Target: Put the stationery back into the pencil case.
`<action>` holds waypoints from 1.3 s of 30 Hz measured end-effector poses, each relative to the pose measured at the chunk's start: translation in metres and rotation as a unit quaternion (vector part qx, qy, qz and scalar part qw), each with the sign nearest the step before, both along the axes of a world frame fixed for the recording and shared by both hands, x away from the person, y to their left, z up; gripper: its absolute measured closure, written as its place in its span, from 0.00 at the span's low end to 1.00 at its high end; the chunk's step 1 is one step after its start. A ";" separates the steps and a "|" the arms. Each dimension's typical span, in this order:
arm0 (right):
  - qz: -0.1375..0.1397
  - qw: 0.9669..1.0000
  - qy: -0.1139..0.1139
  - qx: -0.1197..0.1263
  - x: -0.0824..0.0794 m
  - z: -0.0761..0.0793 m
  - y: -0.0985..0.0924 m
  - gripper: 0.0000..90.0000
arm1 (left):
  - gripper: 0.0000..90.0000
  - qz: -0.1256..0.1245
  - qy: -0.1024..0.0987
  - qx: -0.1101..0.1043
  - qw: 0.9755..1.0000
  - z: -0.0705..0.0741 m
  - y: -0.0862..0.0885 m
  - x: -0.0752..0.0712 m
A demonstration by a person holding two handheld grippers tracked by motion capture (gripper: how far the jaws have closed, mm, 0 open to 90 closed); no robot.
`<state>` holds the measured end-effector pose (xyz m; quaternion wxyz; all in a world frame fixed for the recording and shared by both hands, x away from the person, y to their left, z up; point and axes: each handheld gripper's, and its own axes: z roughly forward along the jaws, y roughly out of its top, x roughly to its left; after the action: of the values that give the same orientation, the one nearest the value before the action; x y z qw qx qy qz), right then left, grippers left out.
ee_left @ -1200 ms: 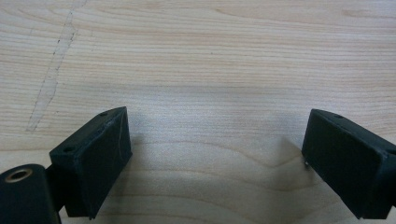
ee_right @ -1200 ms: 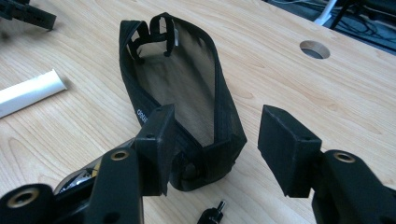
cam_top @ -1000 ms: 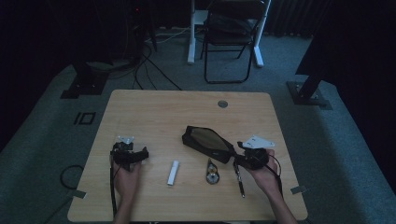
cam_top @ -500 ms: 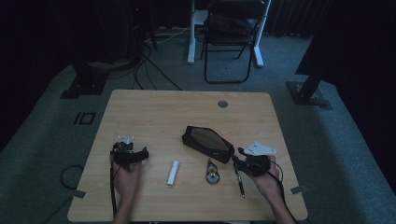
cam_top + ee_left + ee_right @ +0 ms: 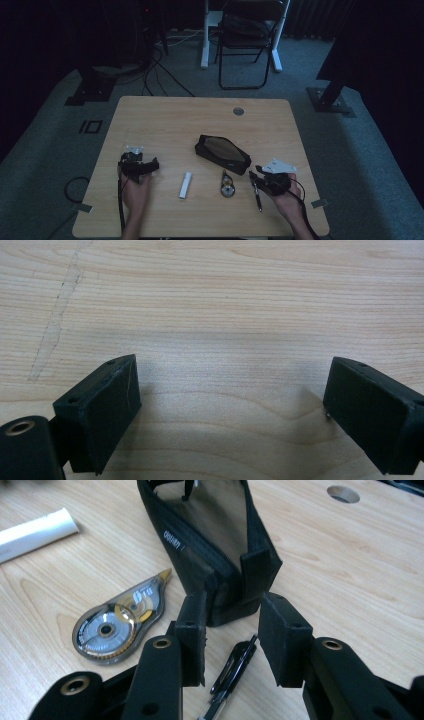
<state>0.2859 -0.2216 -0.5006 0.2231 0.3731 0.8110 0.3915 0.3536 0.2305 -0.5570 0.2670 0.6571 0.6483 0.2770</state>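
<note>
A black pen (image 5: 257,192) lies near the table's front right. Its top end (image 5: 234,666) sits between the jaws of my right gripper (image 5: 232,630), low over the table. The jaws have just been closing, and the pads stand clear of the pen on both sides. In the high view my right gripper (image 5: 257,176) points left at the pen. Just beyond lies an open black pouch (image 5: 210,540) (image 5: 222,154). My left gripper (image 5: 151,165) rests at the front left, wide open over bare wood (image 5: 230,410).
A clear correction-tape dispenser (image 5: 228,189) (image 5: 117,625) lies left of the pen. A white tube (image 5: 185,185) (image 5: 35,530) lies further left. The table (image 5: 165,125) has a cable hole (image 5: 238,111) at the back. A folding chair (image 5: 250,35) stands beyond the table.
My right gripper has come down and towards the table's front edge, onto the pen, and its jaws have narrowed. The left gripper has stayed in place.
</note>
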 end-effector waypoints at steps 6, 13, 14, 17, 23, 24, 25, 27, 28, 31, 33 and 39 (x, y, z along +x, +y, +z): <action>-0.002 1.000 0.006 0.001 -0.004 -0.004 0.000 0.71 | 0.09 0.000 0.000 0.000 1.000 0.000 0.000 0.000; -0.003 1.000 0.019 -0.002 -0.007 -0.013 0.000 0.71 | 0.09 0.000 0.000 0.000 1.000 0.000 0.000 0.000; -0.004 1.000 0.021 -0.003 -0.007 -0.015 0.000 0.71 | 0.09 0.000 0.000 0.000 1.000 0.000 0.000 0.000; -0.006 1.000 0.024 -0.006 -0.009 -0.018 0.000 0.71 | 0.09 0.000 0.000 0.000 1.000 0.000 0.000 0.000; -0.009 0.999 0.032 -0.010 -0.011 -0.024 -0.003 0.71 | 0.09 0.000 0.000 0.000 1.000 0.000 0.000 0.000; -0.010 0.999 0.034 -0.010 -0.012 -0.025 -0.003 0.71 | 0.09 0.000 0.000 0.000 1.000 0.000 0.000 0.000; -0.010 0.999 0.035 -0.011 -0.012 -0.026 -0.004 0.71 | 0.09 0.000 0.000 0.000 1.000 0.000 0.000 0.000; -0.011 0.999 0.039 -0.013 -0.012 -0.028 -0.005 0.73 | 0.09 0.000 0.000 0.000 1.000 0.000 0.000 0.000; -0.011 0.999 0.040 -0.015 -0.012 -0.029 -0.005 0.73 | 0.09 0.000 0.000 0.000 1.000 0.000 0.000 0.000; -0.011 0.999 0.045 -0.017 -0.013 -0.032 -0.005 0.73 | 0.09 0.000 0.000 0.000 1.000 0.000 0.000 0.000; -0.011 0.999 0.047 -0.018 -0.013 -0.033 -0.004 0.73 | 0.09 0.000 0.000 0.000 1.000 0.000 0.000 0.000; -0.014 0.998 0.062 -0.026 -0.013 -0.039 -0.004 0.73 | 0.09 0.000 0.000 0.000 1.000 0.000 0.000 0.000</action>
<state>0.2733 -0.2254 -0.5399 0.1871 0.4023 0.8278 0.3433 0.3536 0.2305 -0.5570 0.2670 0.6570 0.6483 0.2770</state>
